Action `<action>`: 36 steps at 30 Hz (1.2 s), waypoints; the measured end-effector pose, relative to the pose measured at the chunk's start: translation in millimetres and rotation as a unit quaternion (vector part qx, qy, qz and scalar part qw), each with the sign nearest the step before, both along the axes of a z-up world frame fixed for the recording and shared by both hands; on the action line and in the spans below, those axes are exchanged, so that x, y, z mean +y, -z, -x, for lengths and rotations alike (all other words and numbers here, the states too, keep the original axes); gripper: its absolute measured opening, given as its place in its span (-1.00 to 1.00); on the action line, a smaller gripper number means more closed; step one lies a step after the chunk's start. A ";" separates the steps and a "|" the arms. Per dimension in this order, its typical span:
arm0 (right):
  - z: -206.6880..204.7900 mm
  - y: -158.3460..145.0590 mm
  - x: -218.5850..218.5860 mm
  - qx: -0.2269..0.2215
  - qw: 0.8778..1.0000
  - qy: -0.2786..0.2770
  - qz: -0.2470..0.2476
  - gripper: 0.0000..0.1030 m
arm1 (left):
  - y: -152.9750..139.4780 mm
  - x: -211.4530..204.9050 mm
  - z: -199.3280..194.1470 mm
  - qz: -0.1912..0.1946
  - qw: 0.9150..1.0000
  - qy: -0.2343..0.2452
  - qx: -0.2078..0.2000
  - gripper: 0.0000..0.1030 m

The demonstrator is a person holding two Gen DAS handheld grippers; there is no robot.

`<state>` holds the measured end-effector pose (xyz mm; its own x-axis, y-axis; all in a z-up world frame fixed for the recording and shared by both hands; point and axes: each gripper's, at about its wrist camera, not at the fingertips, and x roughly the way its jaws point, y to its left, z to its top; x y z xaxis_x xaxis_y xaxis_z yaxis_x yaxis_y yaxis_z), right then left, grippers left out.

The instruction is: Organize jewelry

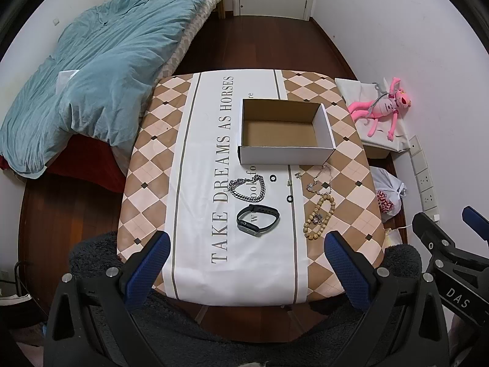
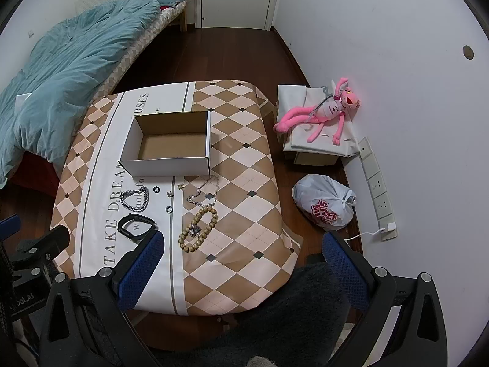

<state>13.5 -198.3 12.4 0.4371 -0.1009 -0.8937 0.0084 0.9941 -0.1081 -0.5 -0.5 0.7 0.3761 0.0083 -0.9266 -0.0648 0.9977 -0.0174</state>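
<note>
An empty white cardboard box [image 1: 285, 131] [image 2: 168, 143] stands on the small table [image 1: 146, 165] [image 2: 244, 183]. In front of it lie a silver chain bracelet [image 1: 247, 188] [image 2: 134, 198], a black watch [image 1: 258, 217] [image 2: 136, 225], a wooden bead bracelet [image 1: 319, 217] [image 2: 198, 227], a silver necklace [image 1: 321, 180] [image 2: 204, 192], two black rings [image 1: 273, 178] [image 1: 288, 198] and small earrings [image 1: 298, 175]. My left gripper [image 1: 246, 244] is open and empty above the table's near edge. My right gripper [image 2: 241, 244] is open and empty, to the right of the left one.
A bed with a teal duvet [image 1: 91, 76] stands left of the table. A pink plush toy [image 2: 321, 111] lies on a box at the right wall, with a white plastic bag [image 2: 324, 205] and wall sockets [image 2: 379, 189] nearby. Dark fleece [image 2: 290, 321] lies below the grippers.
</note>
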 end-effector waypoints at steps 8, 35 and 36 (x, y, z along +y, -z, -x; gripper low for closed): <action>0.2 -0.4 -0.3 -0.001 1.000 0.000 -0.001 1.00 | -7.4 4.6 -1.9 -0.001 1.000 0.001 -0.003 1.00; -2.8 -14.1 -4.9 -0.005 1.000 0.002 -0.004 1.00 | -11.4 -3.8 -2.6 -0.002 1.000 0.003 -0.006 1.00; -2.5 -14.0 -5.0 -0.005 1.000 0.002 -0.004 1.00 | -11.6 -4.2 -2.8 -0.003 1.000 0.003 -0.006 1.00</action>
